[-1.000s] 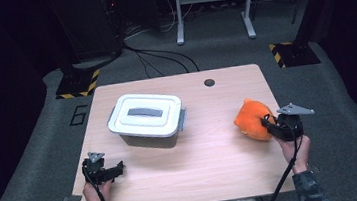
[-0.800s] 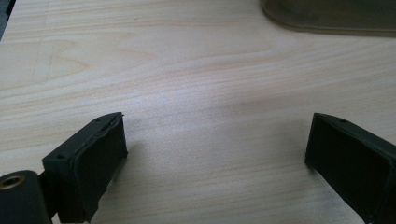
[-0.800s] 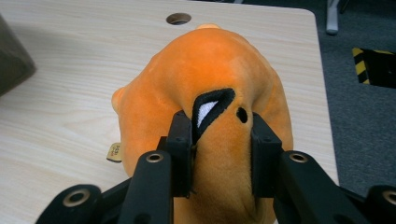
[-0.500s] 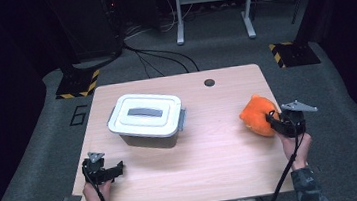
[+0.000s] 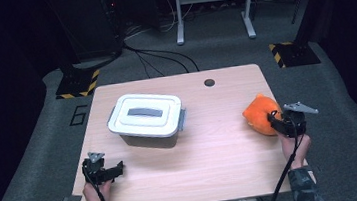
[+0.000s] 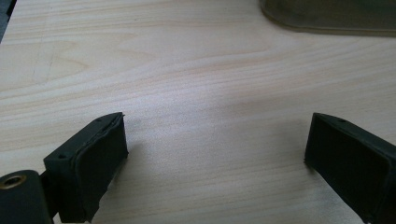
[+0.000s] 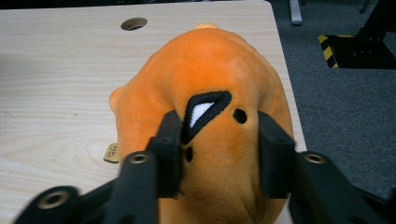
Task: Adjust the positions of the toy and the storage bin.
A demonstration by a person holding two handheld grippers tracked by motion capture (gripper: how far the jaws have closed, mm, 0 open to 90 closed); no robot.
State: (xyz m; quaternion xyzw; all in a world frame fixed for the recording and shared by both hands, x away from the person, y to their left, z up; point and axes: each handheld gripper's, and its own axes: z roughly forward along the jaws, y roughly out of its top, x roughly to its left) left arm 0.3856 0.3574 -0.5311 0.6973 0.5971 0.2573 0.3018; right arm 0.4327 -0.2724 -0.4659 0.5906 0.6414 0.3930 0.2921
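The orange plush toy [image 5: 261,113] sits on the right side of the table [image 5: 214,177], close to its right edge, and the right gripper [image 5: 275,120] is at it from the person's side. In the right gripper view the plush toy [image 7: 210,116] rises between the two black jaws, which flank its lower middle; the jaws have just been opening, and the pads seem to lie against the fabric on either side rather than squeezing it, so the grasp looks loosened, with the toy resting on the wood. A small tag [image 7: 111,153] pokes out by the toy's base. The left gripper [image 5: 104,171] rests low at the near left of the table, well apart from the toy, its jaws spread wide over bare wood in the left gripper view with nothing between them. A white lidded box [image 5: 147,119] with a grey handle stands left of centre, between the two grippers and farther from the person. The table is pale wood with a round cable hole [image 5: 209,82] near its far edge. Around it lies grey carpet [image 5: 37,160], with black cables [image 5: 162,57], yellow-and-black striped floor plates [image 5: 78,84] and the legs of a metal stand [image 5: 212,6] in the dim room behind.
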